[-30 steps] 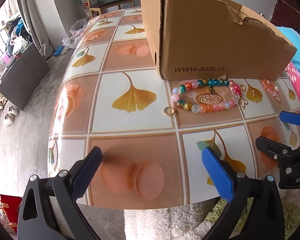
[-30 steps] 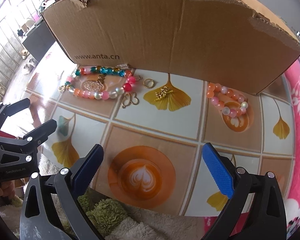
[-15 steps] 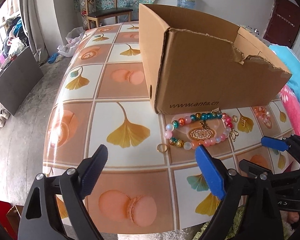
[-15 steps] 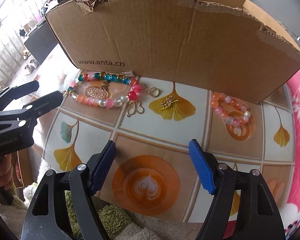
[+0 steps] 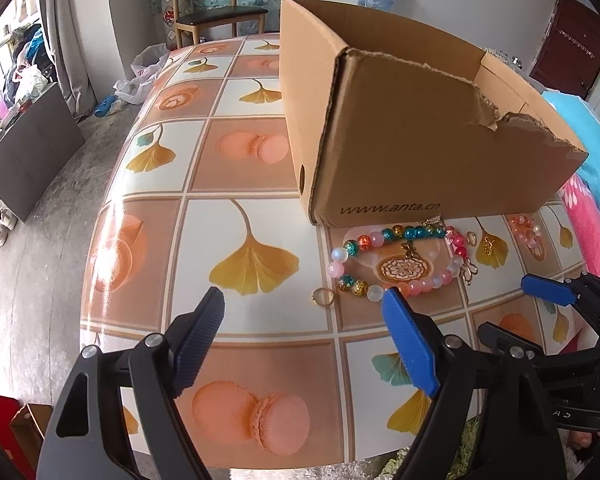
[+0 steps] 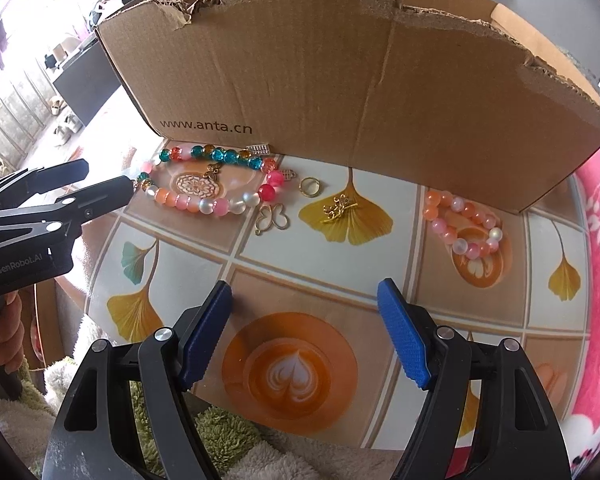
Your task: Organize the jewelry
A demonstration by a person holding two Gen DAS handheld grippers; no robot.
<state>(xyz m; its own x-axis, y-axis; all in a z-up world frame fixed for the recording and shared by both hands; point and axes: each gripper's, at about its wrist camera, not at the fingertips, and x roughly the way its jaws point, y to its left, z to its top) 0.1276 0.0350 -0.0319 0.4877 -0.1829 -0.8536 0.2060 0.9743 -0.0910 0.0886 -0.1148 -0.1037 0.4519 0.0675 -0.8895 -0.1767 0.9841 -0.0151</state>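
Both claws, left claw [image 5: 304,344] and right claw [image 6: 306,334], narrowing yet released and empty above the surface [image 6: 260,264], beaded bracelet [image 6: 204,204] untouched.

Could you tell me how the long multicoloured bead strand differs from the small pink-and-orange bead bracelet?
The long multicoloured bead strand lies in a wide open loop; the small pink-and-orange bead bracelet lies bunched. The strand includes teal beads; the bracelet doesn't. Both rest on the tablecloth before the cardboard box.
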